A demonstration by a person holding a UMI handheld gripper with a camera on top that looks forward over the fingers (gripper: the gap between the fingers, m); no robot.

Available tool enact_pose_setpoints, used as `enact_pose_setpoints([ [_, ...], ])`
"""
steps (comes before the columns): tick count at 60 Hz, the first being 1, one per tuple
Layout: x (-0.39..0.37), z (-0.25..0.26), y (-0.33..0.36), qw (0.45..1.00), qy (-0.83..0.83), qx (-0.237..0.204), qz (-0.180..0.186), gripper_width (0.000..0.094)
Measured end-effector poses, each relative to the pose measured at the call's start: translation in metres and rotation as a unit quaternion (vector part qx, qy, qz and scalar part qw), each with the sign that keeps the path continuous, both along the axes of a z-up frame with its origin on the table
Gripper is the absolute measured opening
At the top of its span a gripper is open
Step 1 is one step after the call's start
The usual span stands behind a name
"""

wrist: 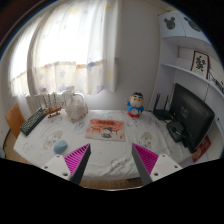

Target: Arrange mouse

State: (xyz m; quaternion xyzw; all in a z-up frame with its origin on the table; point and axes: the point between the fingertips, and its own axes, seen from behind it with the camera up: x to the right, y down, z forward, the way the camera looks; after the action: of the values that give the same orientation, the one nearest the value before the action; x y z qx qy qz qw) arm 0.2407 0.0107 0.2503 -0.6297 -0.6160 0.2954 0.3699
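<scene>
My gripper [112, 165] is open and empty, held above the near edge of a table with a white cloth [110, 150]. Its magenta pads [78, 160] stand wide apart. A small bluish rounded object [61, 146], possibly the mouse, lies on the cloth just beyond the left finger. An orange-pink mouse pad [105, 129] lies flat in the middle of the table, beyond the fingers. Nothing stands between the fingers.
A dark keyboard [33, 121] lies at the far left. A white kettle [72, 104] and a blue-and-white figurine [135, 104] stand at the back. A black monitor [190, 115] stands at the right, under a wall shelf [185, 70]. Curtains [75, 50] hang behind.
</scene>
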Motion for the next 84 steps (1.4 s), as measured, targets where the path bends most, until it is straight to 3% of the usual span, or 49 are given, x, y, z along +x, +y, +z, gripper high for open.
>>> enact_pose_setpoints([
  [23, 0.017, -0.073, -0.089, 0.998, -0.048, -0.025, 0.040, 0.0854],
  [41, 0.027, -0.151, -0.184, 0.994, -0.079, -0.054, 0.046, 0.0858],
  [60, -0.010, -0.191, -0.277, 0.995, -0.034, -0.083, 0.052, 0.0858],
  [84, -0.091, -0.243, -0.296, 0.998, -0.017, -0.053, 0.027, 0.0859],
])
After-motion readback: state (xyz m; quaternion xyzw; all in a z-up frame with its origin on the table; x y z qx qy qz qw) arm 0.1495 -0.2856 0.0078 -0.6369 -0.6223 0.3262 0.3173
